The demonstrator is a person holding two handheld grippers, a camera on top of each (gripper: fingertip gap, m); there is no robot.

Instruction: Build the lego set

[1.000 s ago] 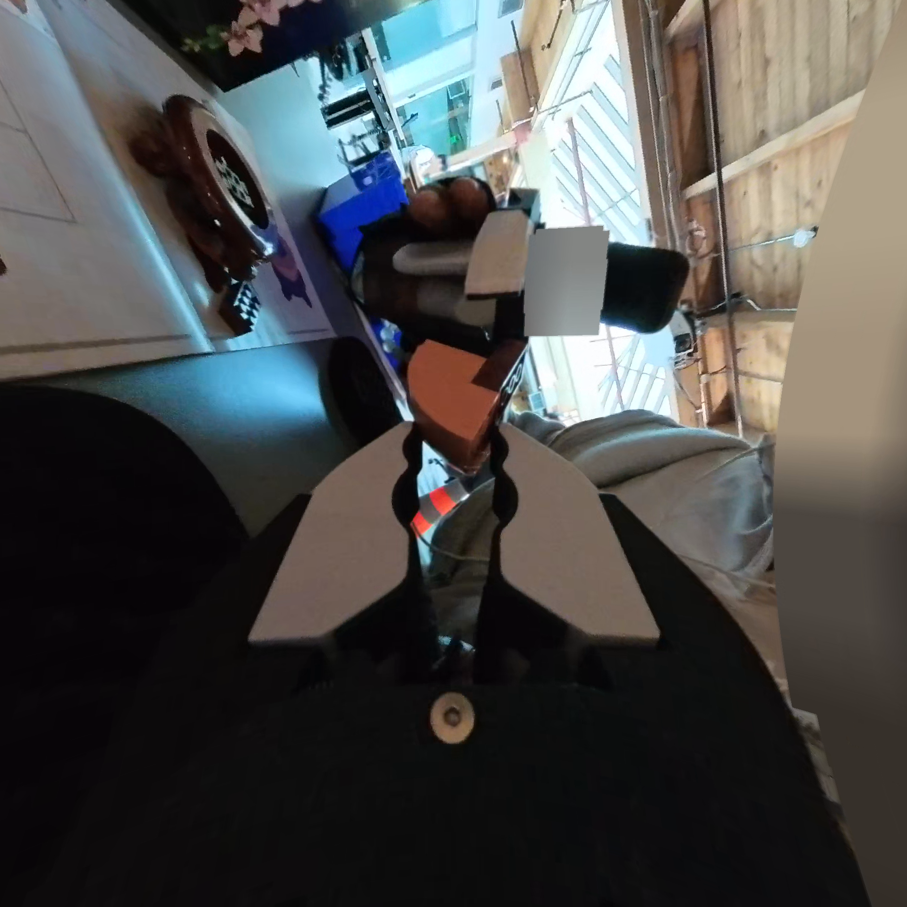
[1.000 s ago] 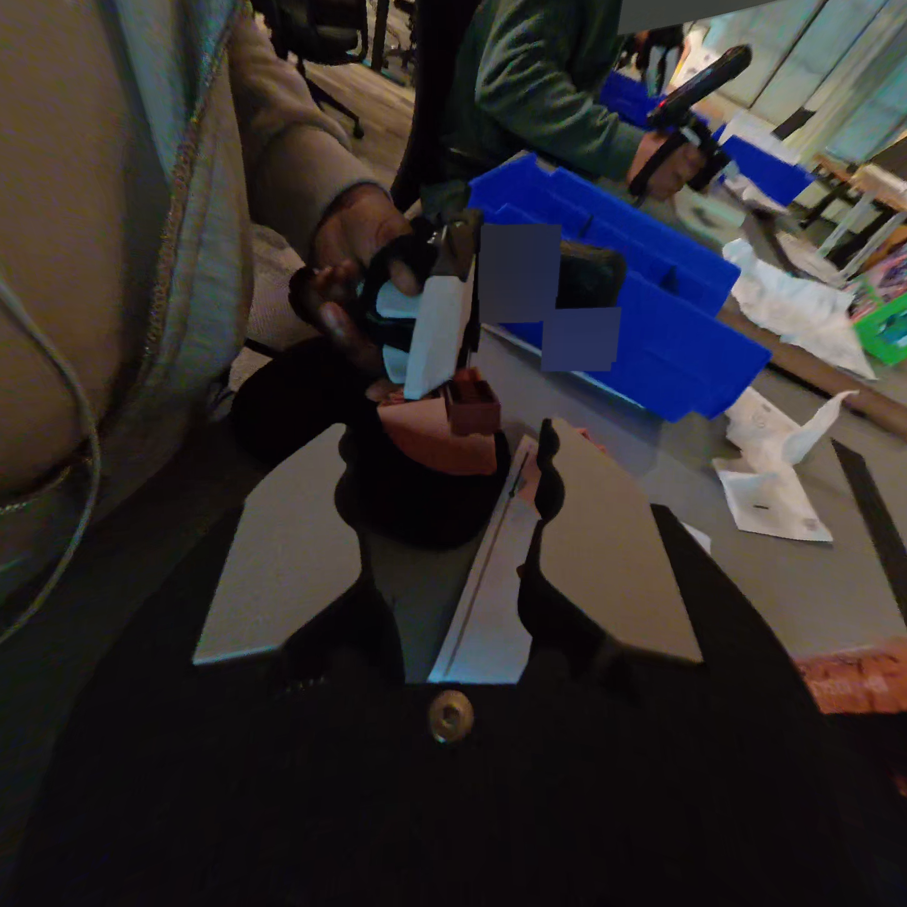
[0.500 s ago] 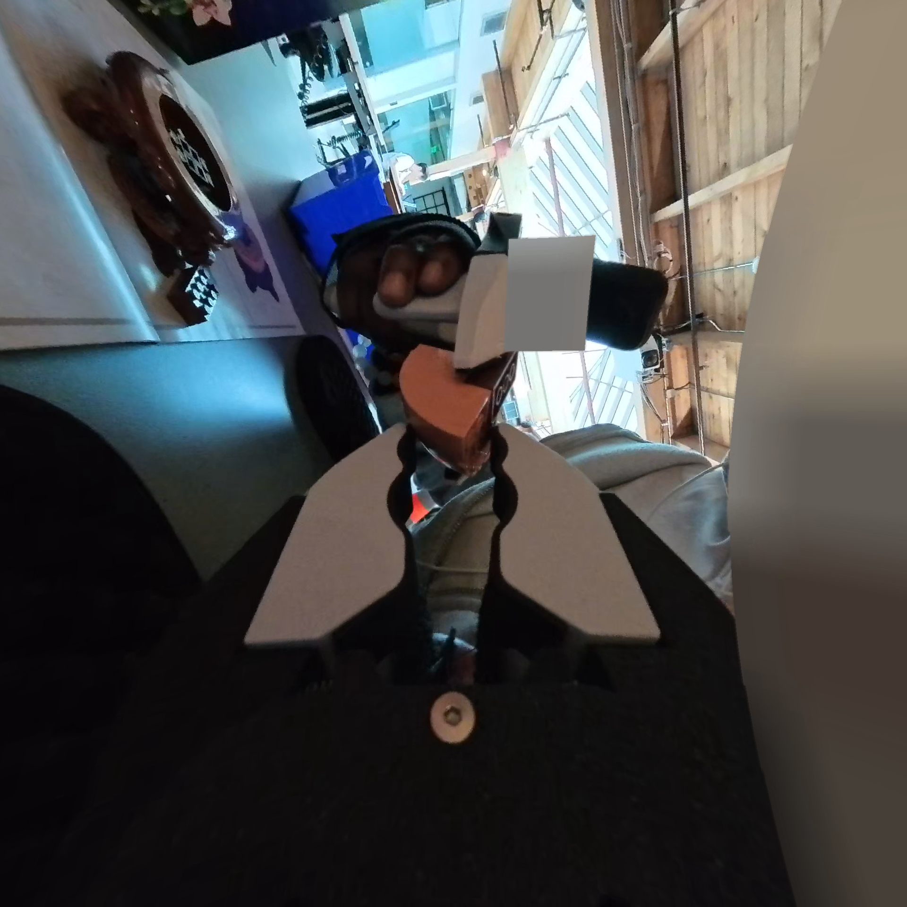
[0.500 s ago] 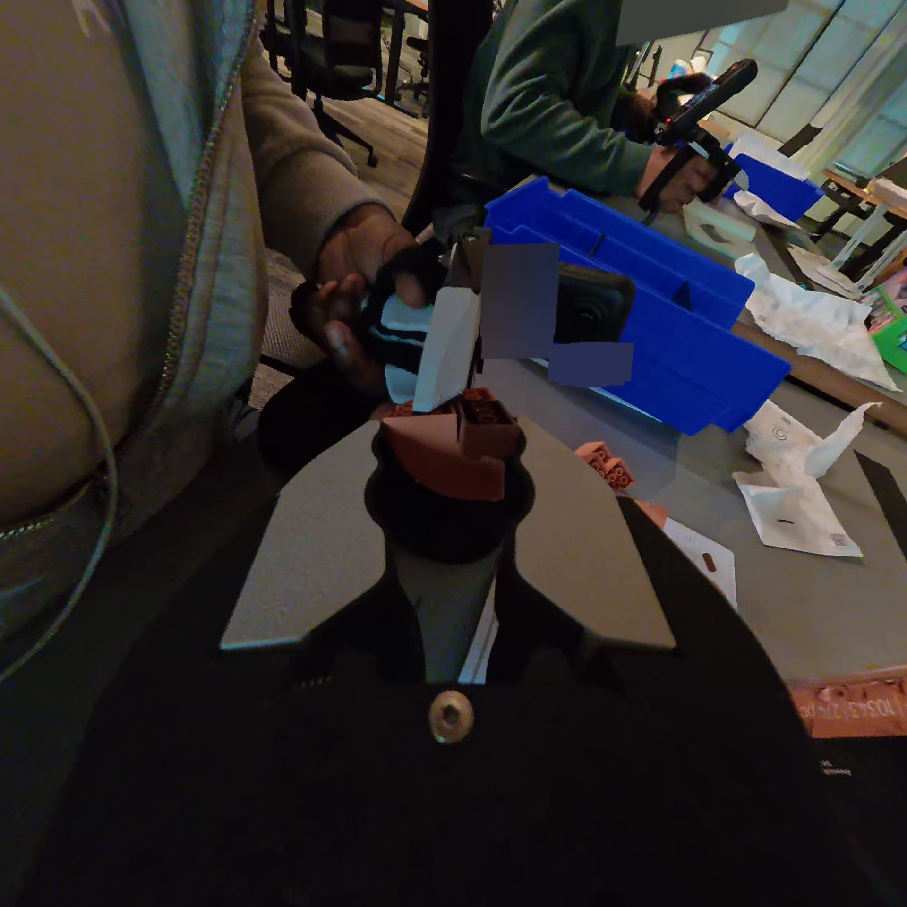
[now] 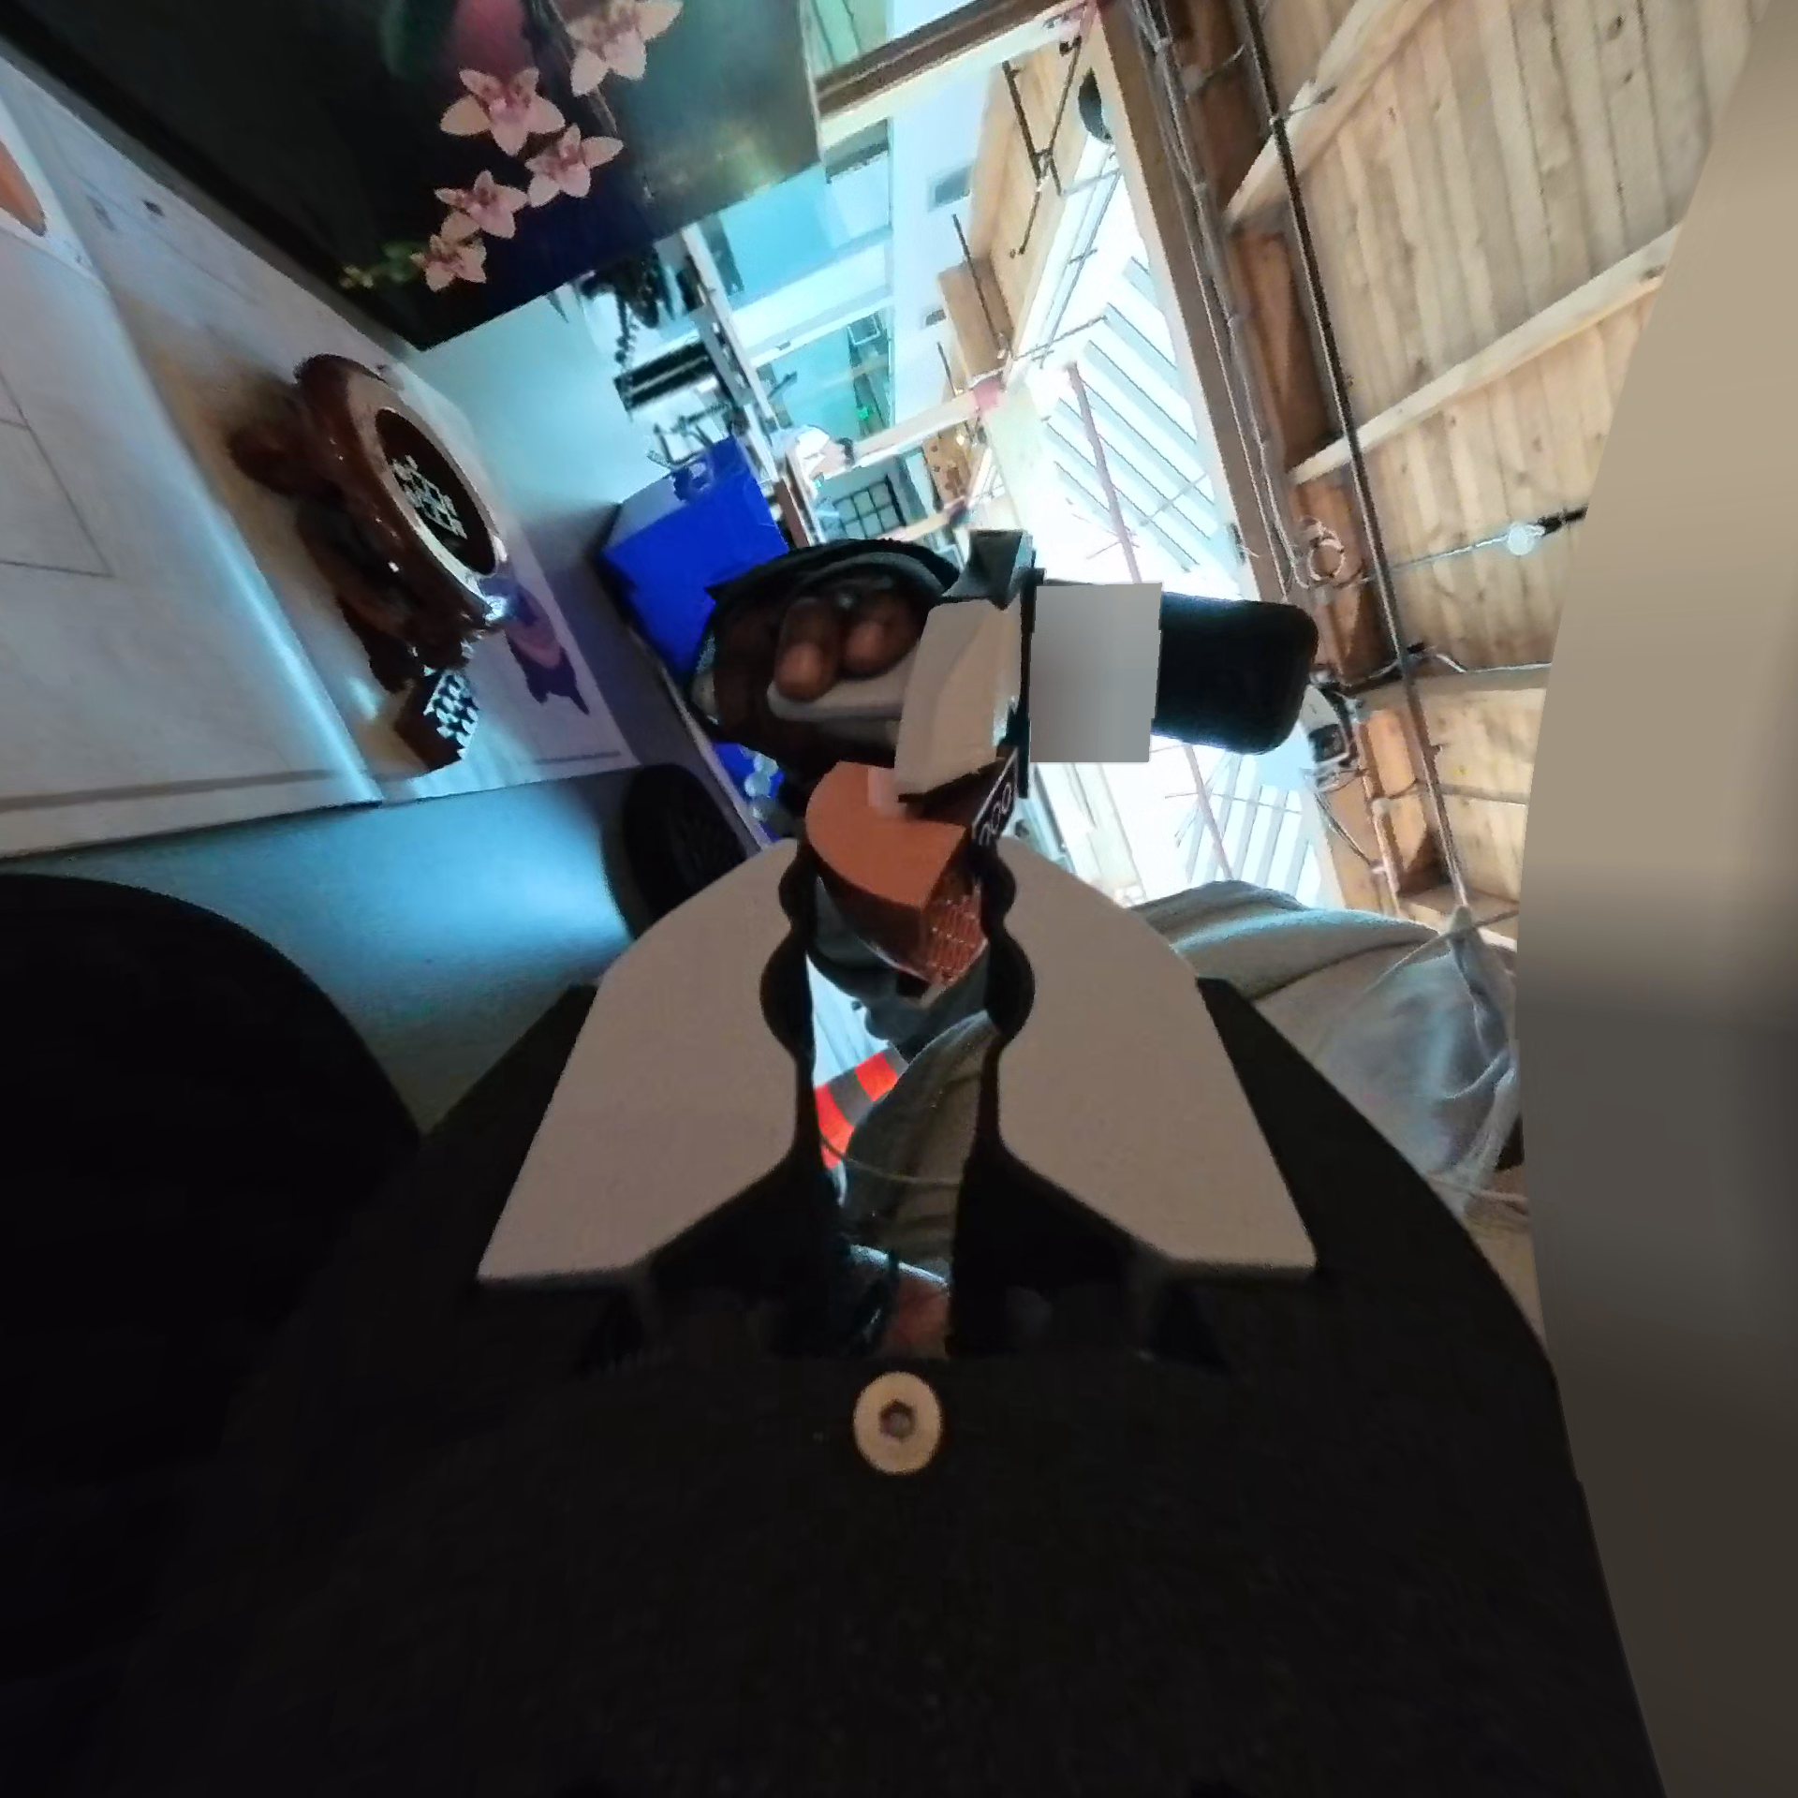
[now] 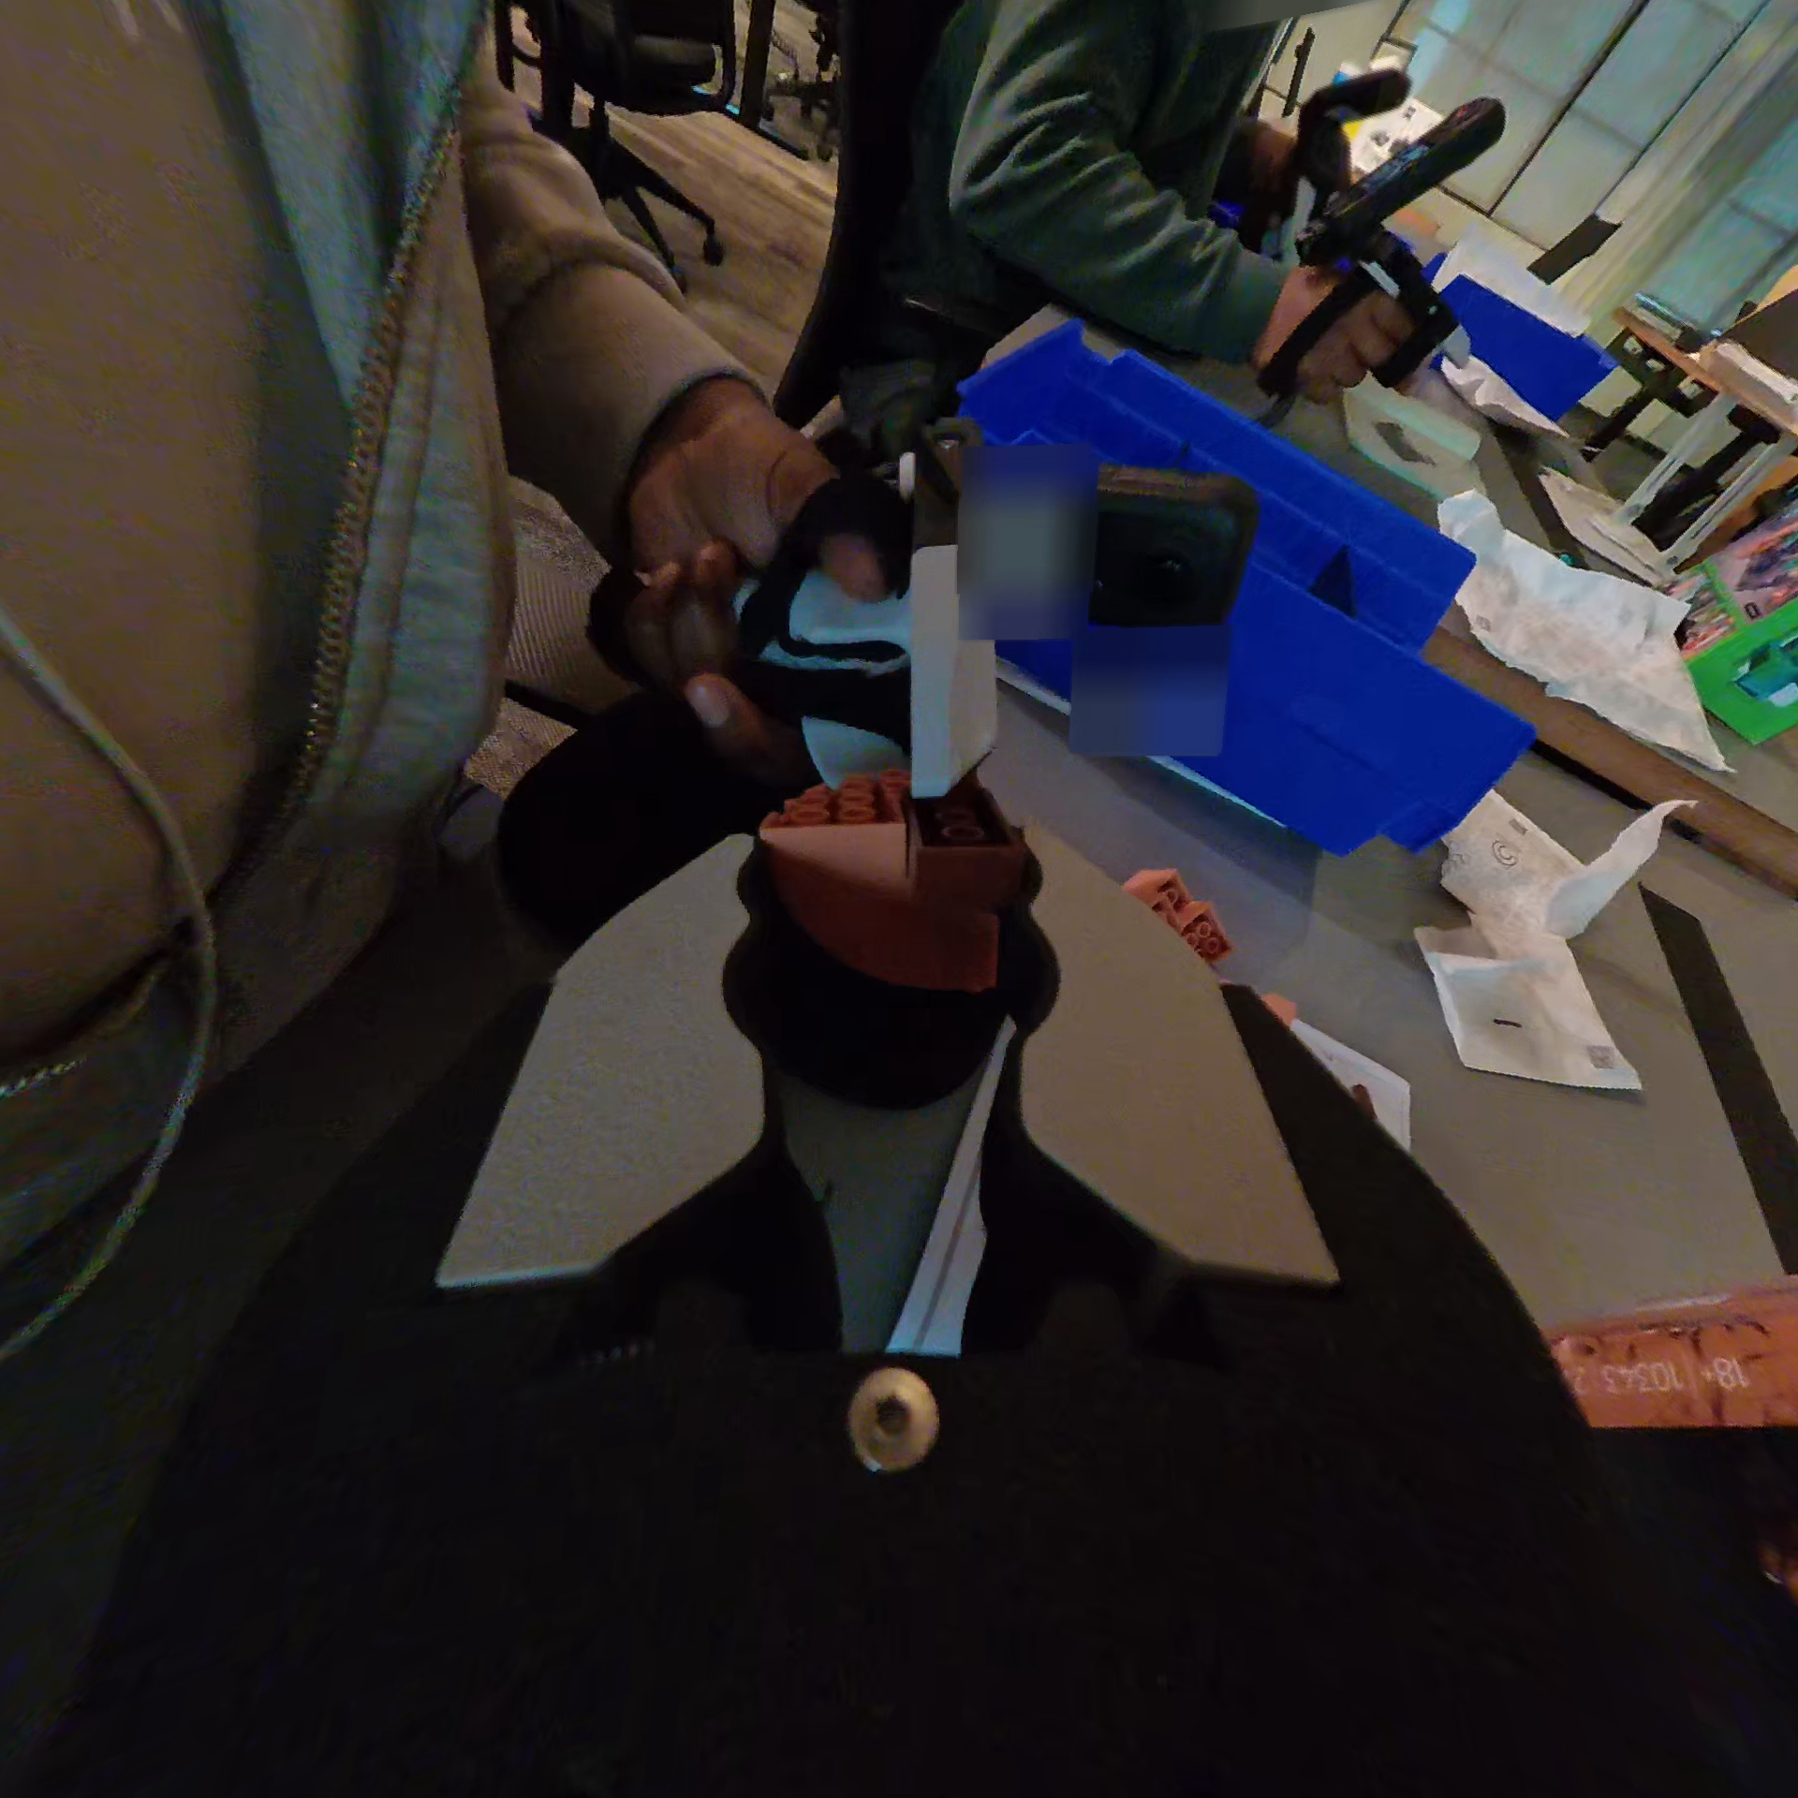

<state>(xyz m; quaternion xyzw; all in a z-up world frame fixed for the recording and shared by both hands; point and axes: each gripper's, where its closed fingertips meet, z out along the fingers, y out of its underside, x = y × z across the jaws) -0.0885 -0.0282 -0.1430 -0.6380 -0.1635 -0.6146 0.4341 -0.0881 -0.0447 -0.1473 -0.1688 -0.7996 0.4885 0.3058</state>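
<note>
Both claws, left (image 5: 890, 876) and right (image 6: 885, 876), clamped on one brown brick assembly (image 6: 881, 900).

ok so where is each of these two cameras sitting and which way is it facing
Left wrist view: rides the left gripper, rolled sideways, facing the right gripper and hand, a wood ceiling behind; own fingers show.
Right wrist view: rides the right gripper, facing the left gripper, hand and blue bins on the grey table; own fingers show.
Shared: the brown brick assembly gripped by both.
</note>
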